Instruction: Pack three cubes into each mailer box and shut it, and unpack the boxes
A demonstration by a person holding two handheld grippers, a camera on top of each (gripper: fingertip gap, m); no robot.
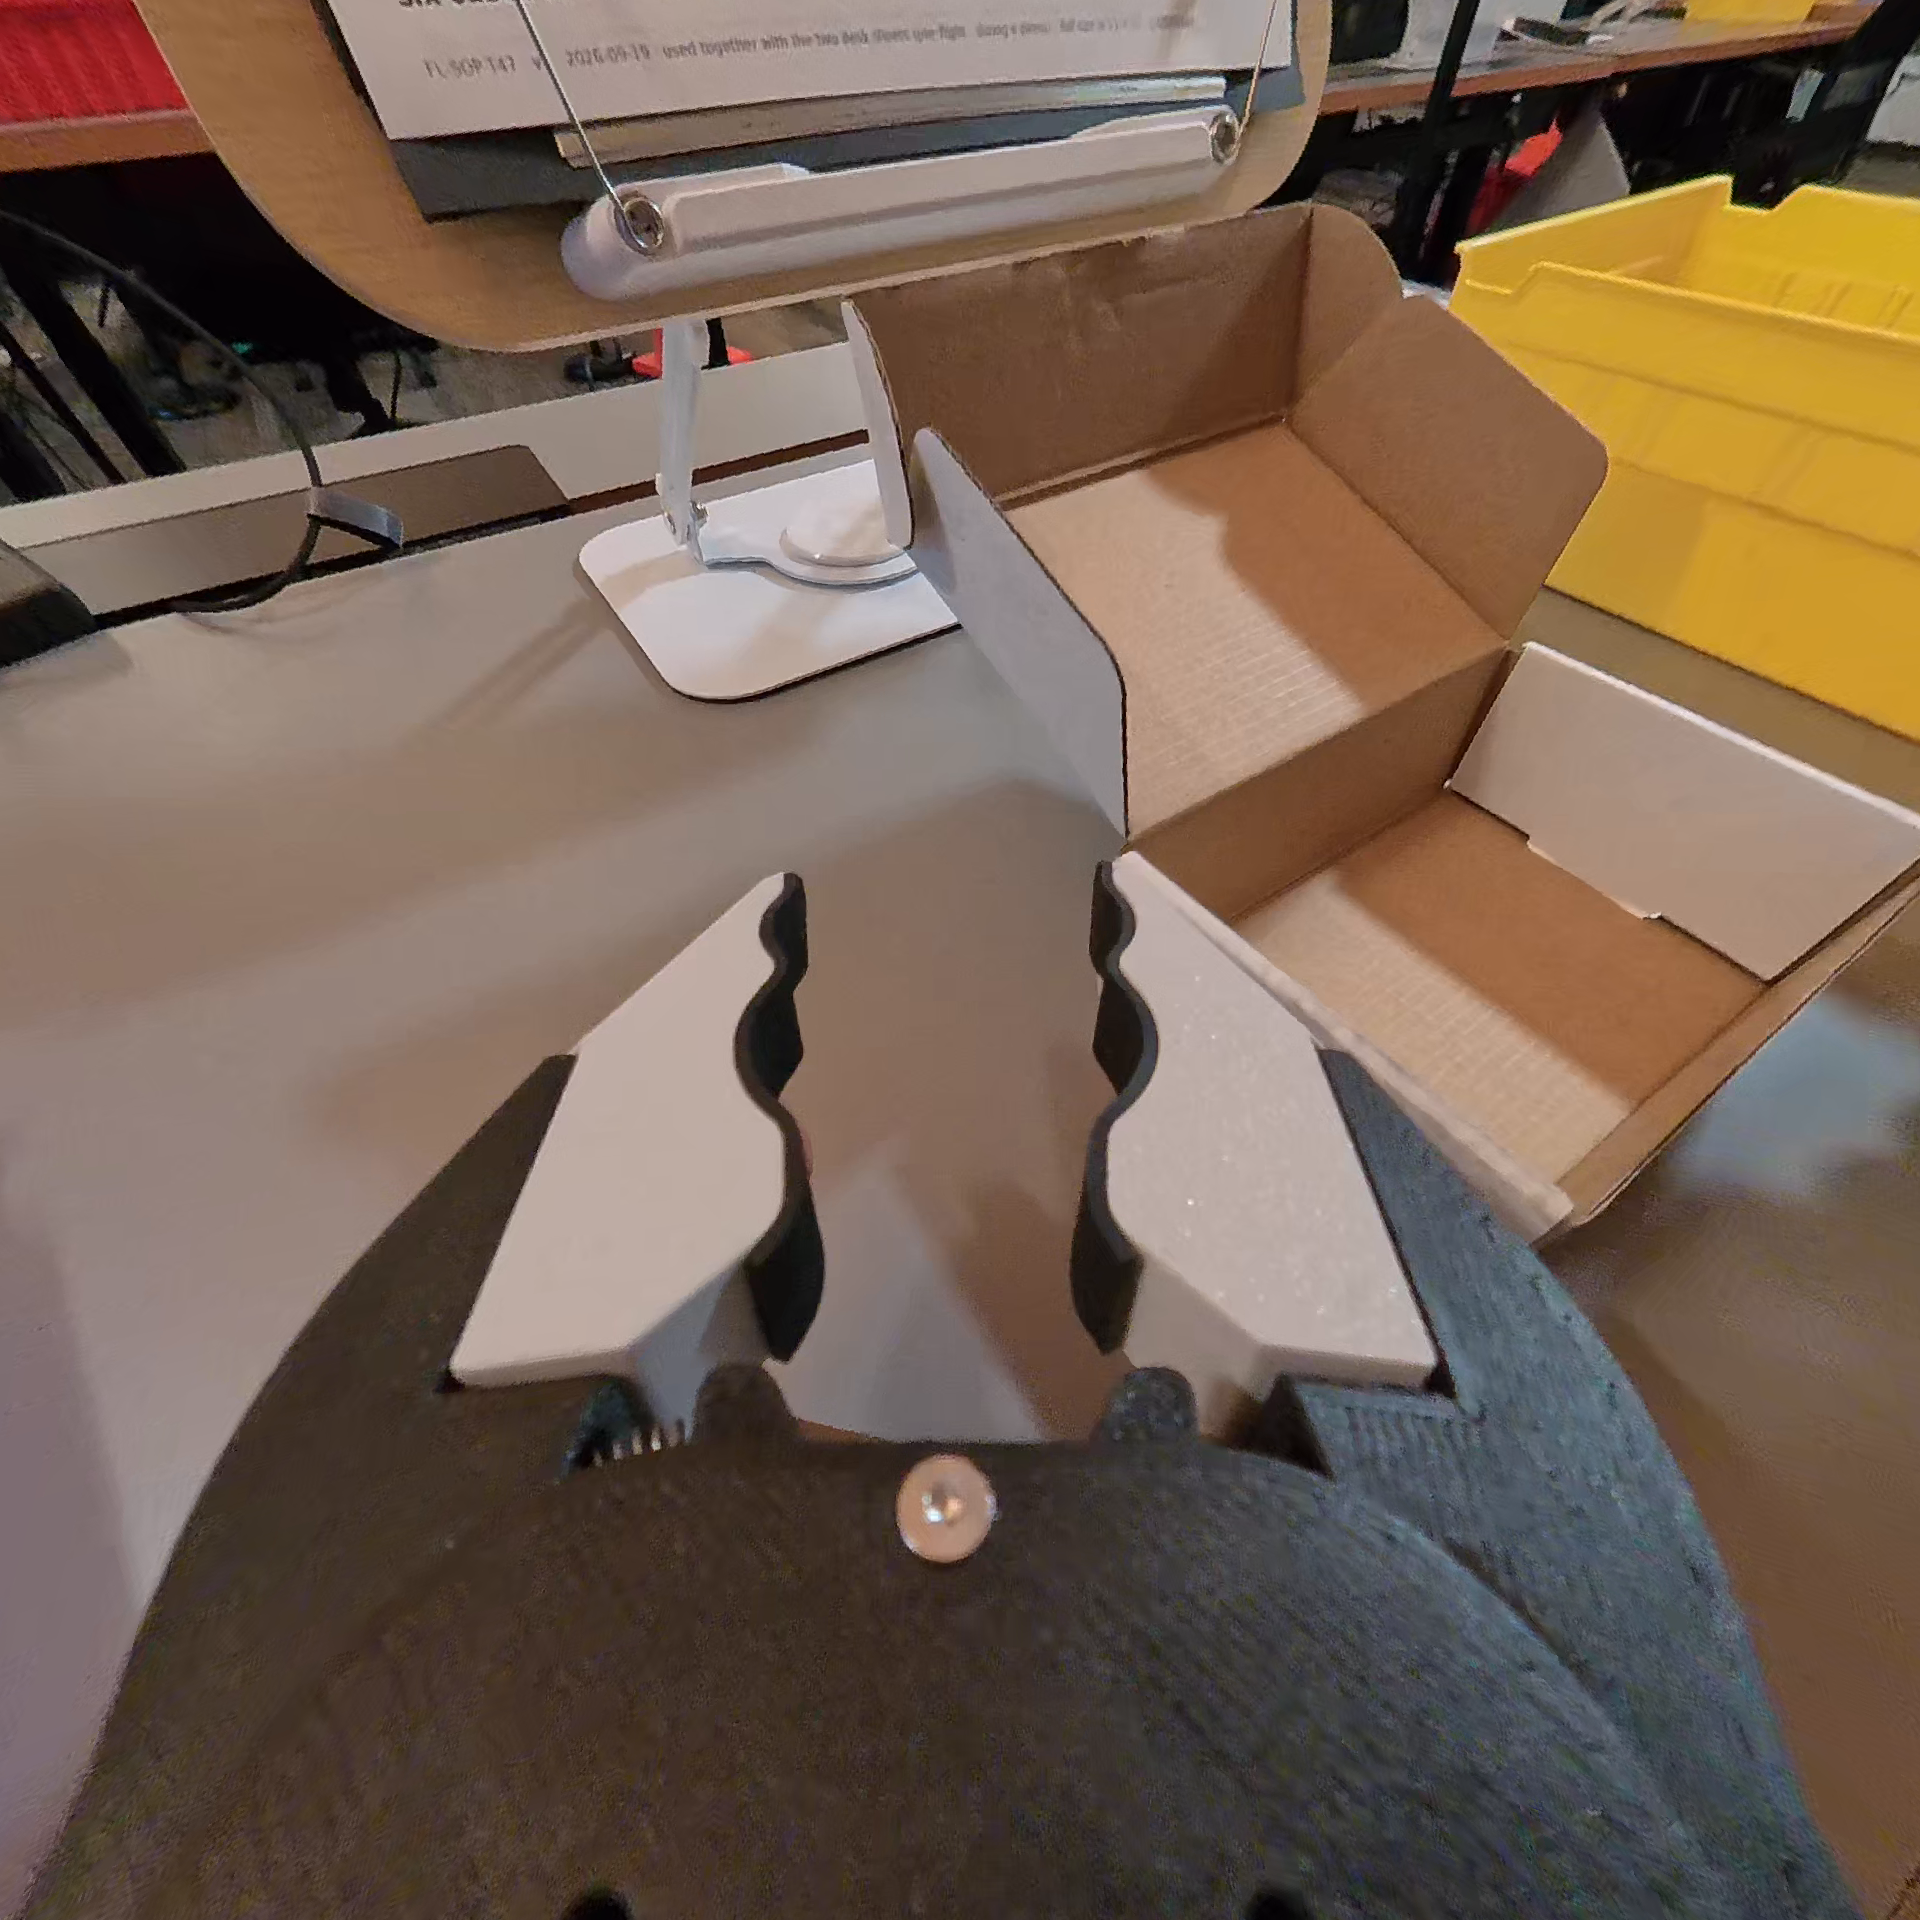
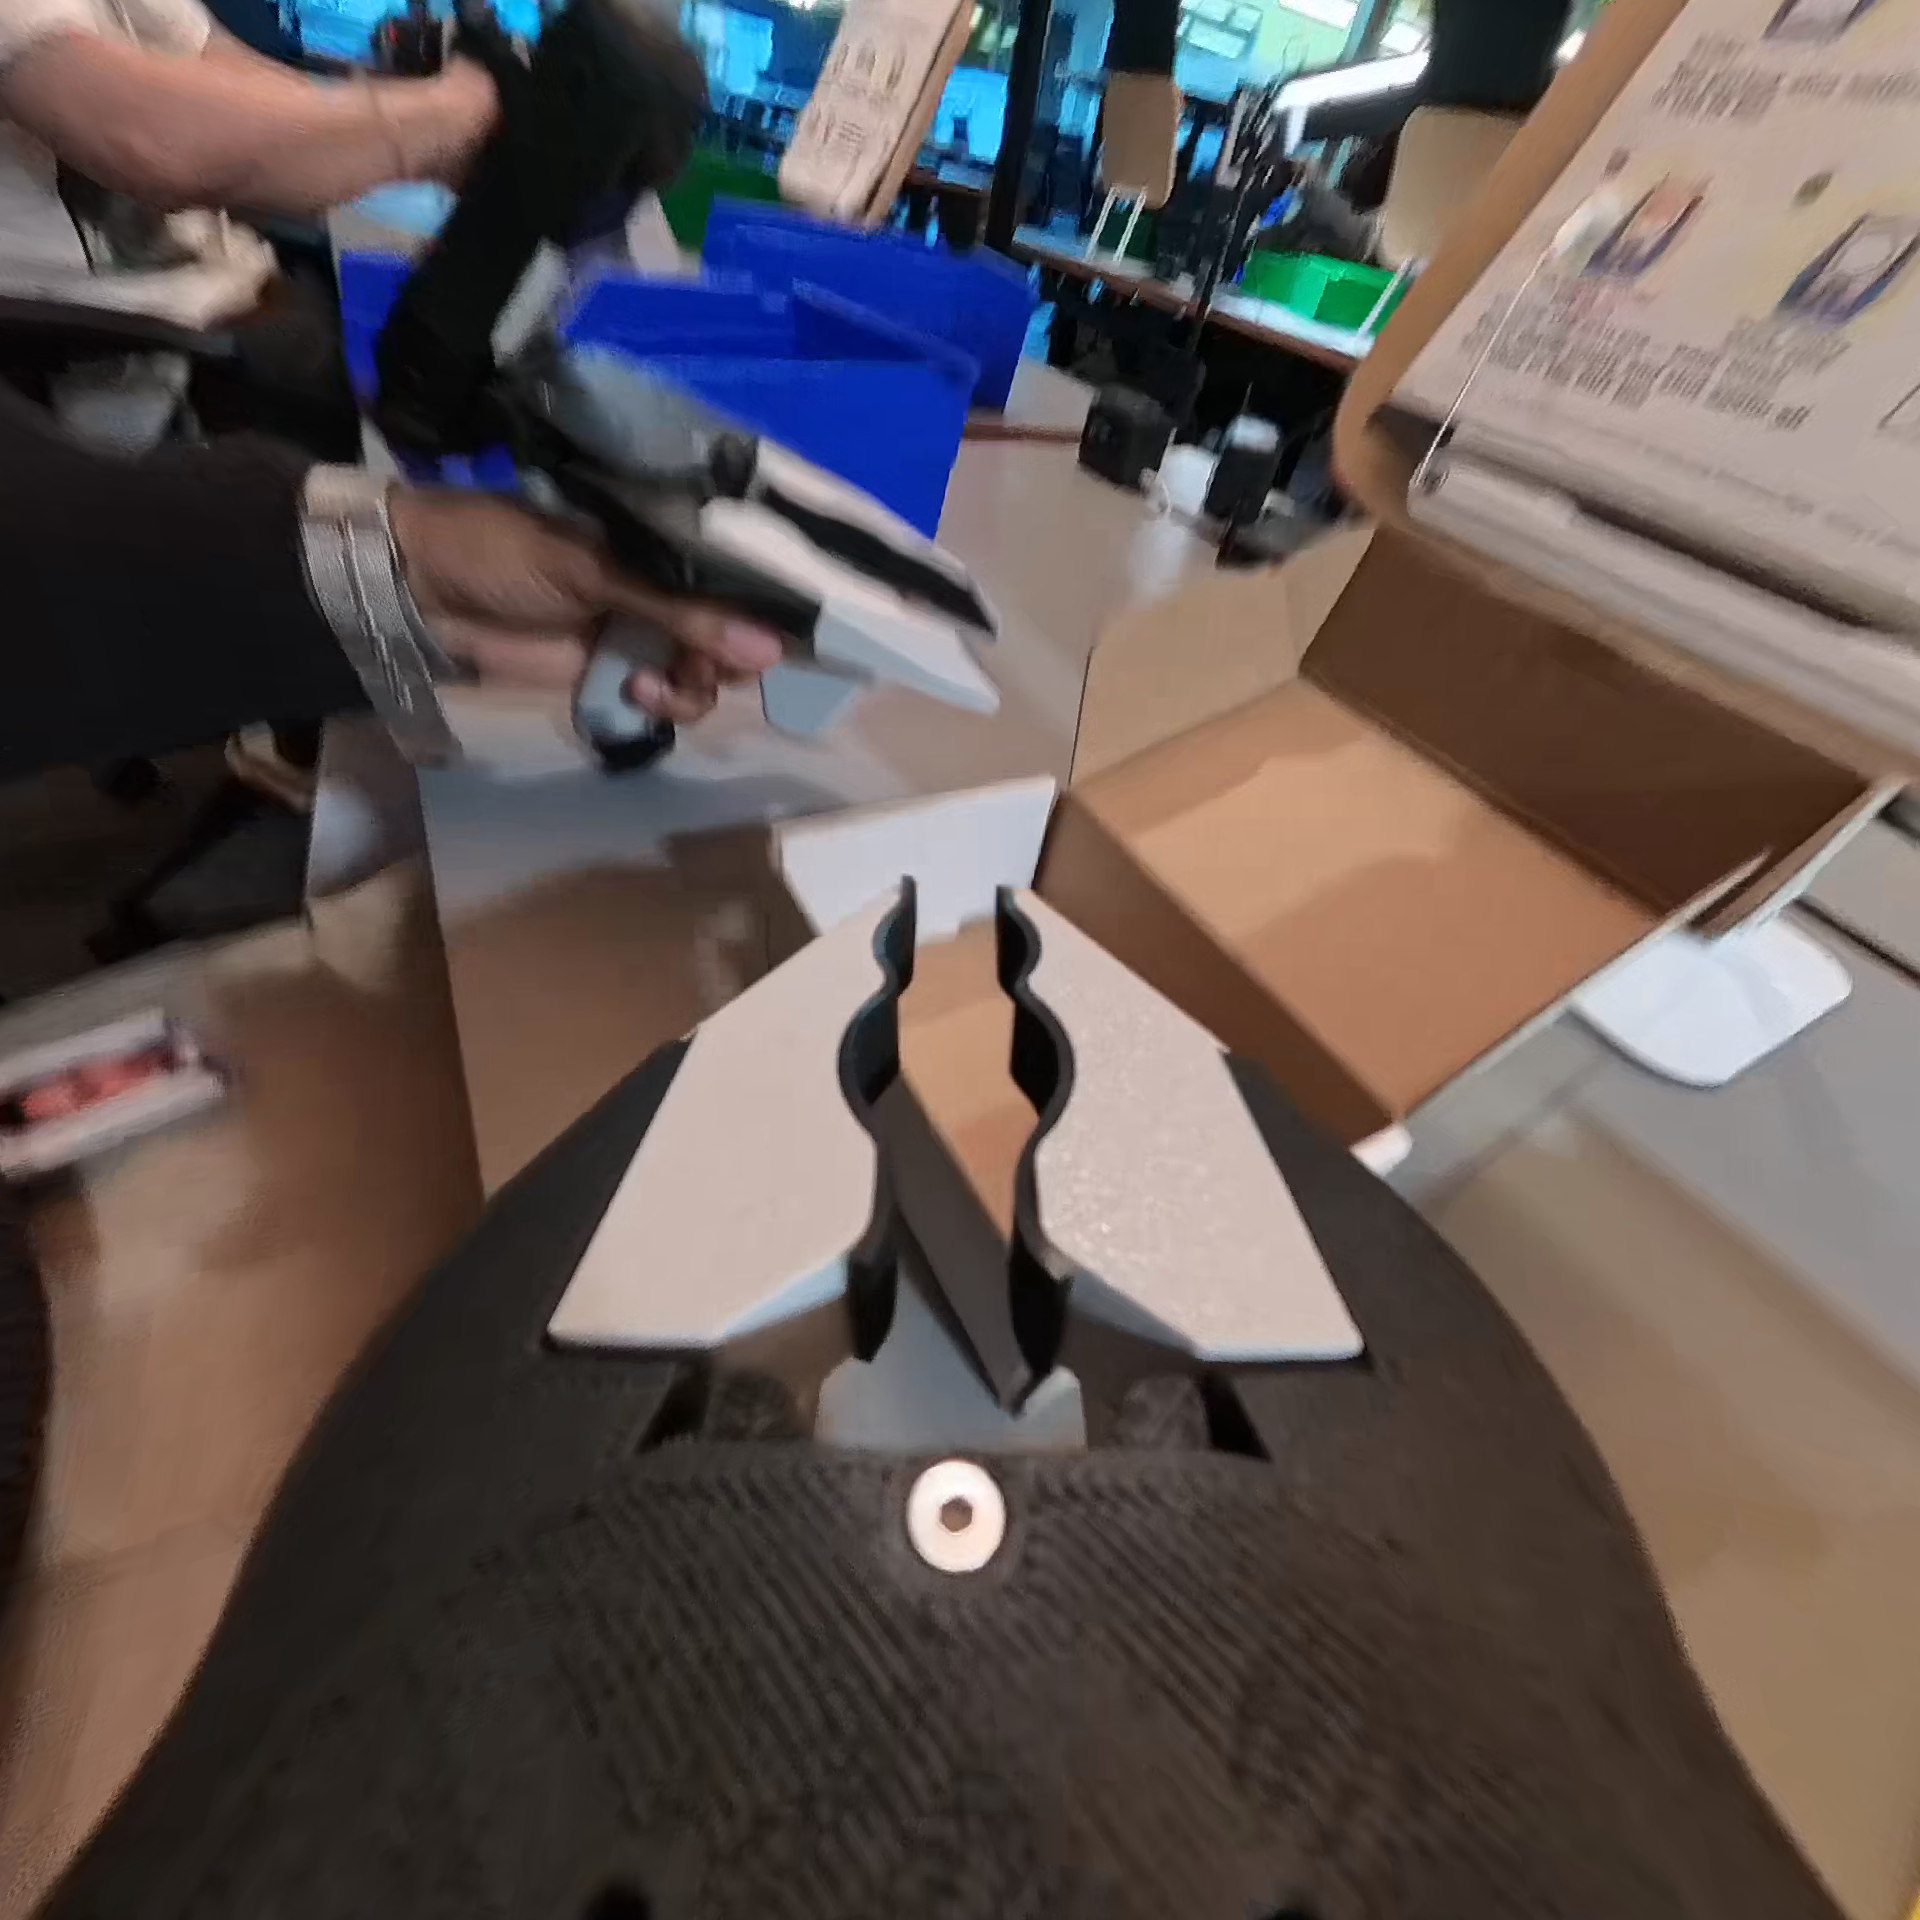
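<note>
1. Table point(image 1: 364, 831): carries the mailer box point(image 1: 1382, 831), which lies open and empty just to the right of the left gripper point(image 1: 945, 935). Lid raised, side flaps standing. No cubes are visible in either view.
2. Mailer box, handling estimate: thin corrugated card, so light and stiff along its panels but easily creased at the folds. It will probably slide on the smooth table if pushed from one side. The best hold is likely the lid's front edge or a side flap point(image 1: 1023, 613), pinched flat across the sheet.
3. Left gripper: released, jaws apart, holding nothing, above bare table.
4. Right gripper point(image 2: 956, 925): jaws narrowly parted, nothing gripped; box card lies behind the gap.
5. View differences: the left wrist view alone shows the box floor and a yellow bin point(image 1: 1745, 436). The right wrist view, motion-blurred, alone shows the person's hand point(image 2: 582, 613) carrying the left gripper point(image 2: 914, 623).
</note>
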